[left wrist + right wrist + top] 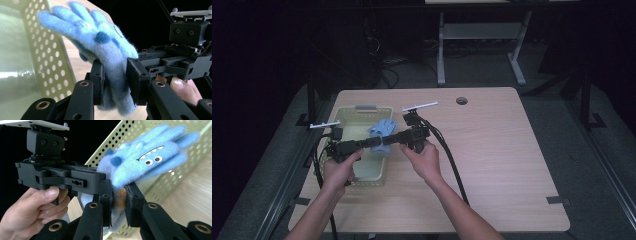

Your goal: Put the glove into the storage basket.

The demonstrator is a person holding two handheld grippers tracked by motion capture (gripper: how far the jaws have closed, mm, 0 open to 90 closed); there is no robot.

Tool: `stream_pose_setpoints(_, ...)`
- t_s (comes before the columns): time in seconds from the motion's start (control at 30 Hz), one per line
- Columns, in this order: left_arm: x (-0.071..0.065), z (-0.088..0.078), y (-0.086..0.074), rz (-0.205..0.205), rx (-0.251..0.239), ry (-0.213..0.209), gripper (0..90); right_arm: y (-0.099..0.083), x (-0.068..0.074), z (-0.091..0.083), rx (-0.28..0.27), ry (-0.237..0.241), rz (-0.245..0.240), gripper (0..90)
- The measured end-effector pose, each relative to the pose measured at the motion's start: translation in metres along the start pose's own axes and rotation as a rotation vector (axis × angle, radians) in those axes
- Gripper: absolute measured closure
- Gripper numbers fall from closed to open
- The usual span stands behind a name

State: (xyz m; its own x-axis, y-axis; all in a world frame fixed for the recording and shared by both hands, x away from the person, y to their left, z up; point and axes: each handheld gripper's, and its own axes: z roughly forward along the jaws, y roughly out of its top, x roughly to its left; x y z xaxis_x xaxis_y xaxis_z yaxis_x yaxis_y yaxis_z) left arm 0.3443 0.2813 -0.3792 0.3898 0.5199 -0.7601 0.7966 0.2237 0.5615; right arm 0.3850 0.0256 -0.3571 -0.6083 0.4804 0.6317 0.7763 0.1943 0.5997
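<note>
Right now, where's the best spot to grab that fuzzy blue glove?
Probably the cuff end of the blue glove, from the sides: it is narrow and bunches flat, while the fingers splay loosely. Both the left gripper and right gripper pinch it there, above the basket.

Fuzzy fleece glove [150, 162] — perforated plastic basket [117, 142]

A lab-like workroom: a plain wooden worktop [492, 165] on grey carpet, bare desk frames [482, 45] and loose cables [387, 65] behind.
</note>
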Motion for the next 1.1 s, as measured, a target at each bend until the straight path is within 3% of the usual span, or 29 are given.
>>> stream_pose_setpoints(0.43,0.019,-0.024,0.006,-0.011,-0.001,0.024,74.7,0.01,0.009,0.031,0.023,0.018,-0.005,77.6)
stream_pose_setpoints(0.8,0.034,-0.037,0.008,-0.015,0.004,0.046,76.2,0.012,0.005,0.053,0.033,0.057,0.026,76.9)
stream_pose_setpoints(1.1,0.046,-0.041,0.008,-0.029,0.016,0.061,76.5,0.01,0.001,0.068,0.039,0.062,0.037,75.8)
